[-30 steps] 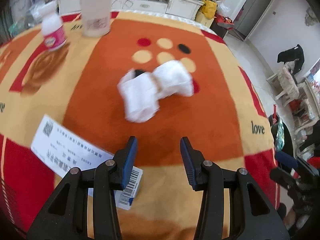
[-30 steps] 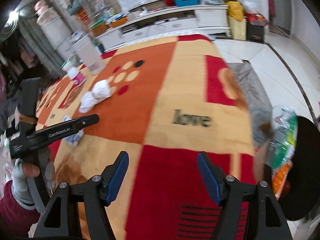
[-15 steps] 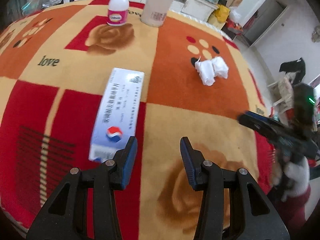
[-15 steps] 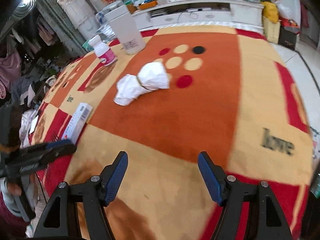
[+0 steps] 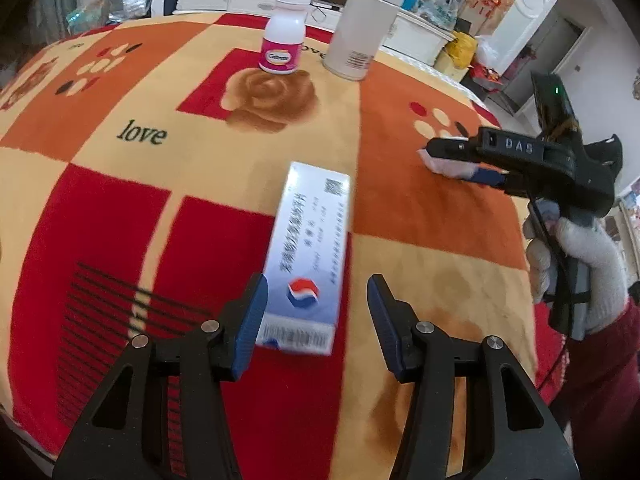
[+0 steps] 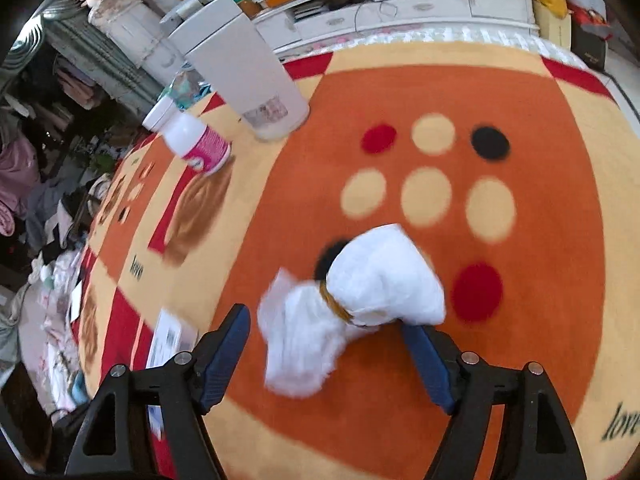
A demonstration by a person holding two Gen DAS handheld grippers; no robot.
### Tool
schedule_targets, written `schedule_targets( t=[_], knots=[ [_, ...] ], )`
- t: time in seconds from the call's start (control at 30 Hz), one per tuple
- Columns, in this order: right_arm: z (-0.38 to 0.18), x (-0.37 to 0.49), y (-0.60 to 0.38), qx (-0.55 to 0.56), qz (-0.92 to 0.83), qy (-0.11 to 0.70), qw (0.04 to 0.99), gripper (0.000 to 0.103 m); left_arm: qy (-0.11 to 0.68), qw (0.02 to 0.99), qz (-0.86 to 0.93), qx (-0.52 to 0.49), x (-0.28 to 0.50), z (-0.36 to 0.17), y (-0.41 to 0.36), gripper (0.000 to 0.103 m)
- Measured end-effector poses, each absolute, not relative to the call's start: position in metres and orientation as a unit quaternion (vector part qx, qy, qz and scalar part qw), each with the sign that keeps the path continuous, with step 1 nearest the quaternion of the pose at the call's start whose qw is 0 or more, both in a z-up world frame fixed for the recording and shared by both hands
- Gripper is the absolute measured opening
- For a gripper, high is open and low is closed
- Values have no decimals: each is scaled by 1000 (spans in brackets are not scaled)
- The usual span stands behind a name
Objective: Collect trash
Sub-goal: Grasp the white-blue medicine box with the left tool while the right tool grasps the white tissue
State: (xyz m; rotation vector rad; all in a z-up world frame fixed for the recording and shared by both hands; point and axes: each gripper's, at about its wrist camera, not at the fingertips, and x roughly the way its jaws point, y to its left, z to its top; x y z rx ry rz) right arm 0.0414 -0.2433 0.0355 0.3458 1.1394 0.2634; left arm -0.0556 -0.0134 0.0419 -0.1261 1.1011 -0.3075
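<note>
A flat blue-and-white medicine box (image 5: 310,254) lies on the patterned cloth, its near end between the fingers of my open left gripper (image 5: 316,318). A crumpled white tissue wad (image 6: 352,308) bound with a band lies on the orange patch, its near part between the fingers of my open right gripper (image 6: 328,356). In the left wrist view the right gripper (image 5: 464,158) reaches over the tissue wad (image 5: 440,164), which is mostly hidden. The medicine box's corner shows in the right wrist view (image 6: 168,338).
A pink-labelled white pill bottle (image 5: 285,38) and a tall white canister (image 5: 360,28) stand at the table's far side; both show in the right wrist view, bottle (image 6: 192,138), canister (image 6: 244,68). White cabinets (image 6: 400,8) stand behind. The table edge drops off at right.
My left gripper has closed in on the medicine box, which now lies between its fingers. My right gripper has moved forward onto the tissue wad, which now sits between its fingers.
</note>
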Motion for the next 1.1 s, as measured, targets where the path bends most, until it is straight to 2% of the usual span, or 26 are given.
schedule_targets(
  t=[0.3,0.5,0.77,0.87,0.93,0.97,1.1],
  knots=[
    [33,46,-229,109,113,525,836,78,510,850,-128,-20,-35,33,-25,51],
    [39,34,-240,144,106,515,838,78,499,857,-124,-27,-34,40,-12,51],
    [34,51,-235,161,104,517,834,78,529,835,-144,-29,-29,22,-26,51],
    [34,50,-224,130,117,510,842,53,529,837,-138,-27,-28,16,-32,51],
    [36,46,-221,106,124,508,845,48,529,837,-137,-36,-27,16,-32,50],
    [37,43,-221,99,129,508,846,43,527,837,-139,-43,-28,16,-31,45],
    [48,24,-222,85,158,505,844,39,526,834,-155,-61,-33,20,-31,45]
  ],
)
